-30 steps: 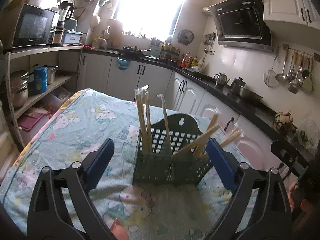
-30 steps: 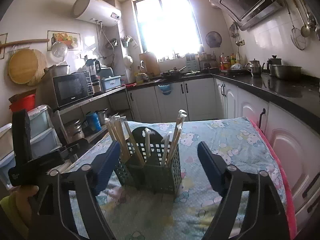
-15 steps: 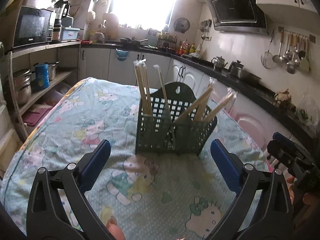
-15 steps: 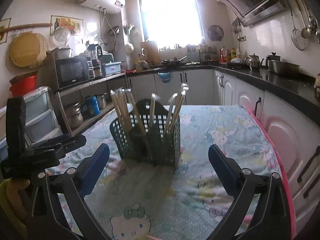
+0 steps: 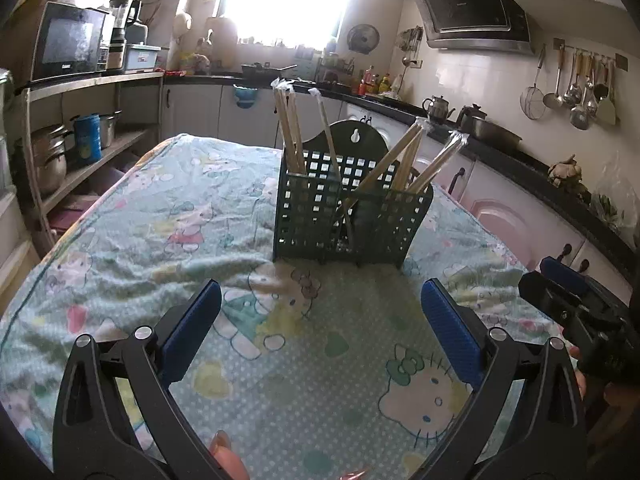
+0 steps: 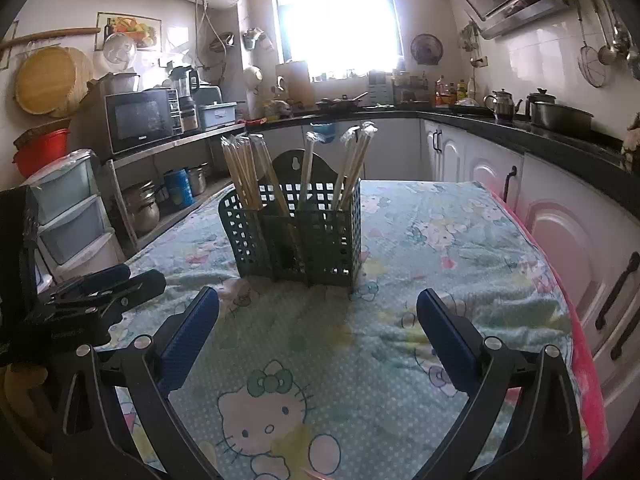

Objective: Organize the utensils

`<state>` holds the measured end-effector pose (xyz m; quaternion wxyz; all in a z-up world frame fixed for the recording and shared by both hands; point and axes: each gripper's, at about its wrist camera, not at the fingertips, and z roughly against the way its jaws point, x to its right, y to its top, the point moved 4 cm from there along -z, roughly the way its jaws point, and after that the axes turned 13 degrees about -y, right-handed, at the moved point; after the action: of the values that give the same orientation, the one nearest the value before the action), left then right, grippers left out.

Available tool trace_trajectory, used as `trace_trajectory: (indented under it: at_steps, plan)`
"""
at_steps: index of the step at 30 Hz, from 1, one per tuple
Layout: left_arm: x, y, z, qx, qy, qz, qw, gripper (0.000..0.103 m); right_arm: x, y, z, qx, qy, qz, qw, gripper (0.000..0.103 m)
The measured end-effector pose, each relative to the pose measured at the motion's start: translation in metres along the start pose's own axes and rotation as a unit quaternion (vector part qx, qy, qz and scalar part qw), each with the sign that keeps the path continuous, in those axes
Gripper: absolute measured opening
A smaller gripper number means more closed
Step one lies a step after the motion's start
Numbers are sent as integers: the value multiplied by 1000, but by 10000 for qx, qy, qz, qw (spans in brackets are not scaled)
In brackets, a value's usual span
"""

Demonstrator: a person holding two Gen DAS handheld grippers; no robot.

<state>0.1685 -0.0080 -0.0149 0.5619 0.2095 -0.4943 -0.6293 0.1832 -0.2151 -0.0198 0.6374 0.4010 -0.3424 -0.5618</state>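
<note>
A dark green perforated utensil caddy (image 5: 348, 216) stands upright on the table, also in the right wrist view (image 6: 298, 232). Several plastic-wrapped wooden chopsticks (image 5: 290, 132) stand in its compartments, some leaning right (image 5: 404, 156); they also show in the right wrist view (image 6: 244, 172). My left gripper (image 5: 320, 320) is open and empty, well short of the caddy. My right gripper (image 6: 318, 318) is open and empty, also short of it. Each gripper shows at the edge of the other's view: right (image 5: 580, 312), left (image 6: 100, 292).
The table carries a light green cartoon-print cloth (image 5: 168, 224) with a pink edge on the right (image 6: 576, 320). Shelves with pots and a microwave (image 6: 140, 120) stand to the left. White cabinets and a black counter (image 6: 560, 140) run along the right.
Both grippers have drawn back from the caddy, which now looks smaller and farther off. Both stay open and empty. The caddy and chopsticks have not moved.
</note>
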Motion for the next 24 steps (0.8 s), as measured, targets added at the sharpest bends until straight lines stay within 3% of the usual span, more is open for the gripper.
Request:
trace_trajectory:
  at_steps: [10,18,24]
  plan:
    - [1,-12,10,273,85,-41,9996,92,-4,-22,2,199,-305,152,9992,97]
    - [2,-15,14,418,221,-157,9988,92,-8,-29,9,424,-272,146,9986,97]
    - [1,-20,12,412,246,-202,9986,92,-10,-35,5,331,-310,135,9989,97]
